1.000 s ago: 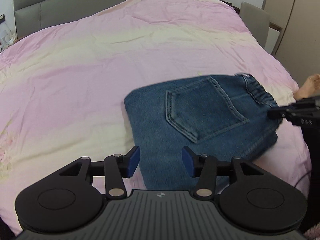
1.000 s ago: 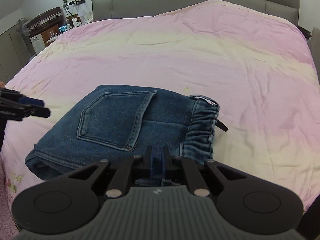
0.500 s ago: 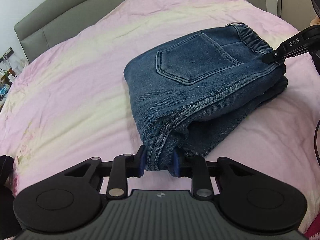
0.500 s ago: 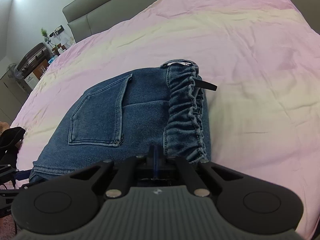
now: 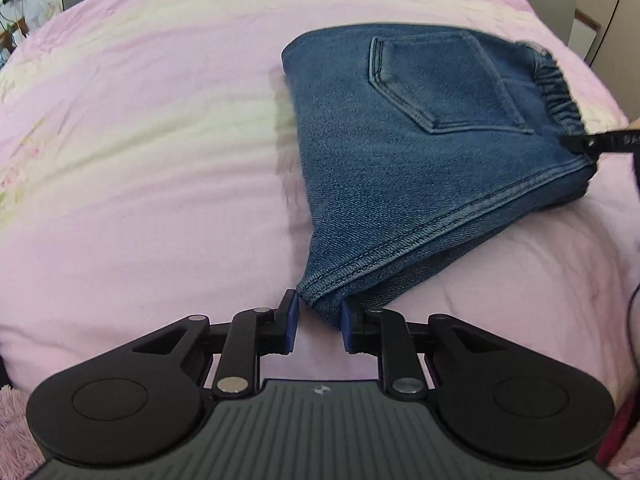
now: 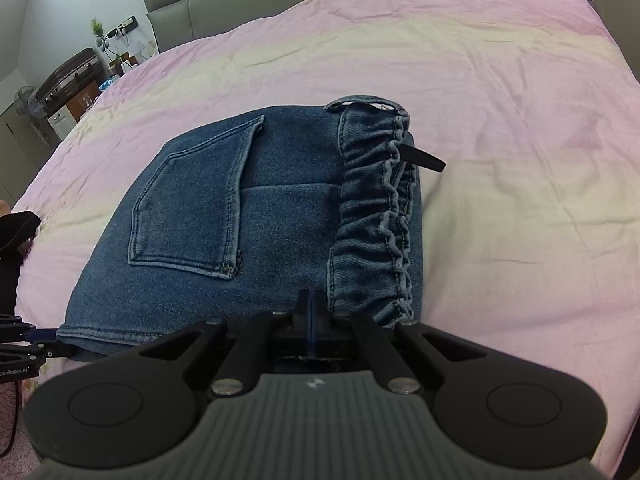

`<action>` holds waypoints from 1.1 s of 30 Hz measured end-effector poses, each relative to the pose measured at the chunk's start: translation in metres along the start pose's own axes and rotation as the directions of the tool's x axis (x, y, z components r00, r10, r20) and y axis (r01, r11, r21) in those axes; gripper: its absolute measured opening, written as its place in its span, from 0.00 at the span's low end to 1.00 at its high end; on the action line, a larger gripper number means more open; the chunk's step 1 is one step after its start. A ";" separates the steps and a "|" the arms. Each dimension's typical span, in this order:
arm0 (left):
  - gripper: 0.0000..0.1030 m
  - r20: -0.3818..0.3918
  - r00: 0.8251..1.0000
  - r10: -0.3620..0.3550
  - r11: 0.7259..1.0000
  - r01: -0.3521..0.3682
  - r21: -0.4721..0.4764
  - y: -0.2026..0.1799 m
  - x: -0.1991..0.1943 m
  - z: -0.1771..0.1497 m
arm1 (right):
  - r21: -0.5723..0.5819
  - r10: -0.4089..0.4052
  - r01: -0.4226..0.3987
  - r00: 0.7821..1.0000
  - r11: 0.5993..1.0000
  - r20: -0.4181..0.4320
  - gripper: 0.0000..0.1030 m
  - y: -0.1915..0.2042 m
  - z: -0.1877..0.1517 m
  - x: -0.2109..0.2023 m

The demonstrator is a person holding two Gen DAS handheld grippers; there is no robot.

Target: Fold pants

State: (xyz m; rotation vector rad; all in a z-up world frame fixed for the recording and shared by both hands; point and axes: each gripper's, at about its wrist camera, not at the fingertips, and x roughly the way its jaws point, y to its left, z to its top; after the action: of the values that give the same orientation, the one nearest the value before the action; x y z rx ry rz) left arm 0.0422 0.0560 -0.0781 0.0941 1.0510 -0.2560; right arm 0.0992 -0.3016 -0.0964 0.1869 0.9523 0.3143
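Observation:
The folded blue denim pants lie on the pink bedspread, back pocket up, elastic waistband at the right. My left gripper sits at the near folded corner; its blue pads stand apart with that corner between them, and the left pad shows a gap to the cloth. My right gripper is shut on the pants' near edge beside the waistband. The right gripper's tip also shows in the left wrist view at the waistband end. The left gripper shows at the left edge of the right wrist view.
The grey headboard is at the far end of the bed. A bedside cabinet with a plant stands far left in the right wrist view. A chair and a wardrobe stand beside the bed at the right. A fluffy pink rug lies below the bed's near edge.
My left gripper closed on the pants' near corner half a second ago and its jaws have now spread apart. The pants have shifted on the bed. The right gripper stays shut on the edge.

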 end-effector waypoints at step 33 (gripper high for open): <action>0.67 0.050 0.968 -0.248 0.901 0.249 -0.355 0.057 0.067 0.090 | 0.390 0.250 -0.168 0.953 0.905 -0.171 0.76 -0.095 0.041 0.047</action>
State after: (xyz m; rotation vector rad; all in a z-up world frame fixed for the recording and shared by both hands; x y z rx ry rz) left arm 0.1641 0.0823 -0.0938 -0.3740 1.0912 -0.2905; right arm 0.1757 -0.3753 -0.1369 0.6186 1.2089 0.3555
